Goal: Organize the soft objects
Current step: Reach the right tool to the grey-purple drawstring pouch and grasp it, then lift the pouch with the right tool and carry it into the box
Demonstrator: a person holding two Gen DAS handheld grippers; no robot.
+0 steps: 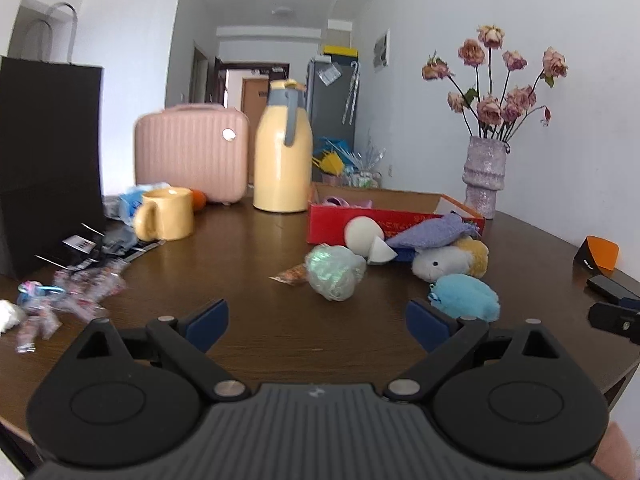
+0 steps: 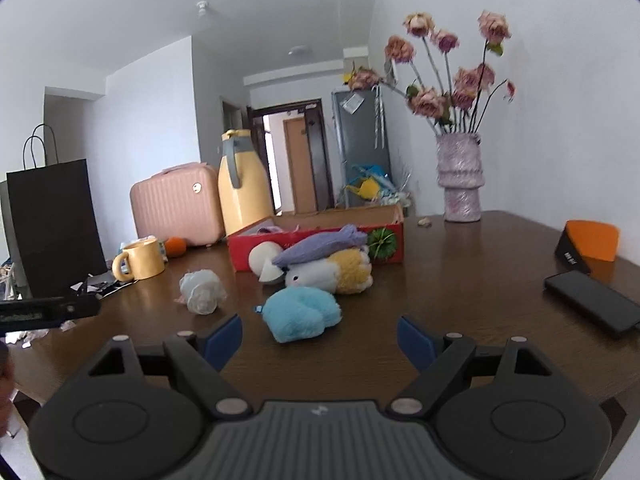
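With both tongs, left [image 1: 316,320] and right [image 2: 320,338], spread empty, the fluffy blue plush toy [image 2: 302,312] probably wanted a gentle, centred pinch before the red cardboard box [image 2: 316,240].

Glossy wooden table [image 2: 460,280]; fluffy blue plush [image 2: 302,312]; box [image 2: 316,246] looks like cardboard.

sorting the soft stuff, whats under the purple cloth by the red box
The purple cloth drapes over a white and yellow plush toy and touches a white ball. Whatever lies beneath is hidden.
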